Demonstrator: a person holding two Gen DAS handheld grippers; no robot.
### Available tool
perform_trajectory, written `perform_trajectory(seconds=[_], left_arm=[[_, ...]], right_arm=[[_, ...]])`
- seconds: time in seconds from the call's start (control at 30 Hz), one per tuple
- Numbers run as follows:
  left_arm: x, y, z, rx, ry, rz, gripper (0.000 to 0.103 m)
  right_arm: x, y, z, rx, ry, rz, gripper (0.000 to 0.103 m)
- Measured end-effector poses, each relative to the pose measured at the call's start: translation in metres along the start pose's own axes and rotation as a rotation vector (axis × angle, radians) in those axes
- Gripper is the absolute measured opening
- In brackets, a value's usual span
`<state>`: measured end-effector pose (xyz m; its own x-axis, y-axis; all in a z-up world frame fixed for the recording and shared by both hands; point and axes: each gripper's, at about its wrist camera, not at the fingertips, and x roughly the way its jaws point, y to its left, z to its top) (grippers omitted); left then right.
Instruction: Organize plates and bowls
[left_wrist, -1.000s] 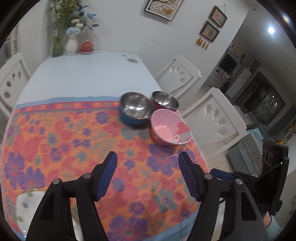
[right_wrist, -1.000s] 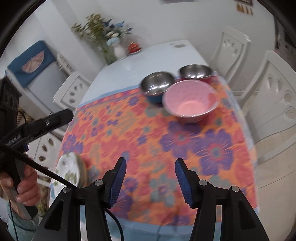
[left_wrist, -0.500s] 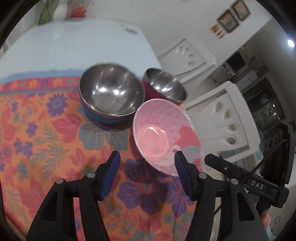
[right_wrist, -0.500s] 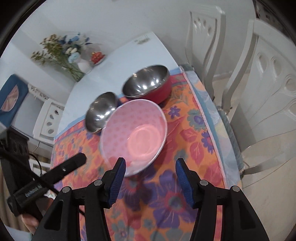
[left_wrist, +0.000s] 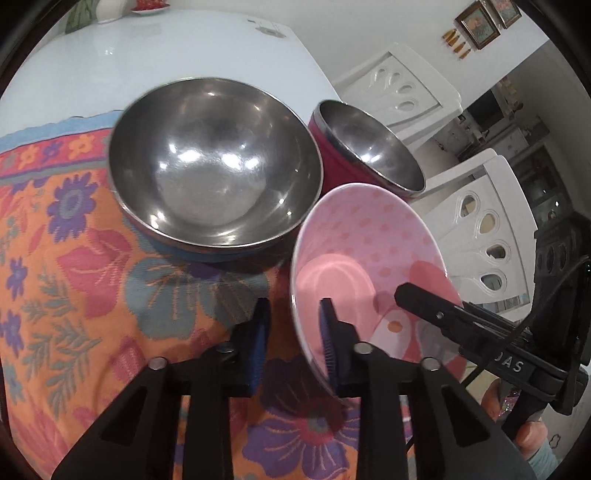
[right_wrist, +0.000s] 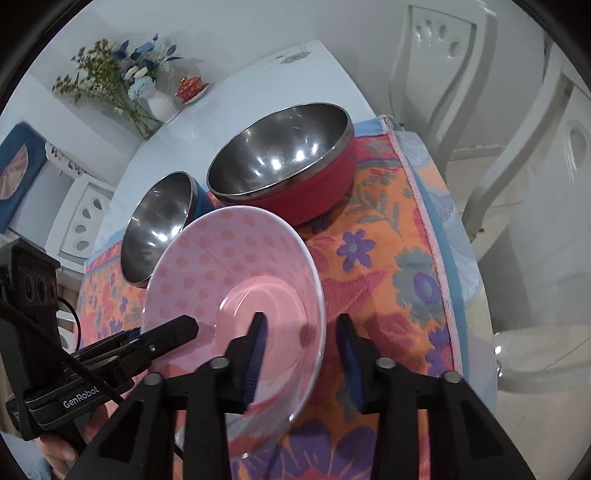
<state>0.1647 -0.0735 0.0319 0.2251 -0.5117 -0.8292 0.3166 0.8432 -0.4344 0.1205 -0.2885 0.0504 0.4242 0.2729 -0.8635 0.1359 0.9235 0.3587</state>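
A pink dotted bowl sits on the flowered tablecloth, near its right edge. My left gripper straddles the bowl's left rim, one pad inside and one outside, its jaws closing tight on the rim. My right gripper straddles the opposite rim with its jaws closing; a thin gap still shows at the outer pad. Behind the pink bowl stand a steel bowl with a blue outside and a steel bowl with a red outside.
The cloth's edge and the table's side run just right of the bowls, with white chairs beyond. A vase of flowers and a small red dish stand at the table's far end. A hand holds each gripper.
Both grippers came down and forward from the near cloth to the pink bowl. Their jaws narrowed from wide open around its two opposite rims.
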Motion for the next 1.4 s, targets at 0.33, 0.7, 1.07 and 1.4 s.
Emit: perform_trajectory(seconds=[0.33,0.7,1.07,1.4], left_arm=[[-0.009,-0.007,-0.005,0.059,-0.027,-0.008,0.014],[-0.074,-0.026,-0.046,0.086,-0.093,0.008,0.014],[-0.142,-0.023,-0.113,0.02,-0.147,0.027,0.014],[-0.153,0.004,-0.165,-0.069,-0.106,0.062,0.014]], right_arm=[[0.001,0.008,-0.007,-0.026,0.013,-0.028,0.017],[-0.064,0.044,-0.045,-0.037,-0.023,-0.011,0.017],[-0.1,0.07,-0.107,0.042,0.053,0.111,0.017],[-0.078,0.086,-0.143,0.056,0.187,0.138,0.017]])
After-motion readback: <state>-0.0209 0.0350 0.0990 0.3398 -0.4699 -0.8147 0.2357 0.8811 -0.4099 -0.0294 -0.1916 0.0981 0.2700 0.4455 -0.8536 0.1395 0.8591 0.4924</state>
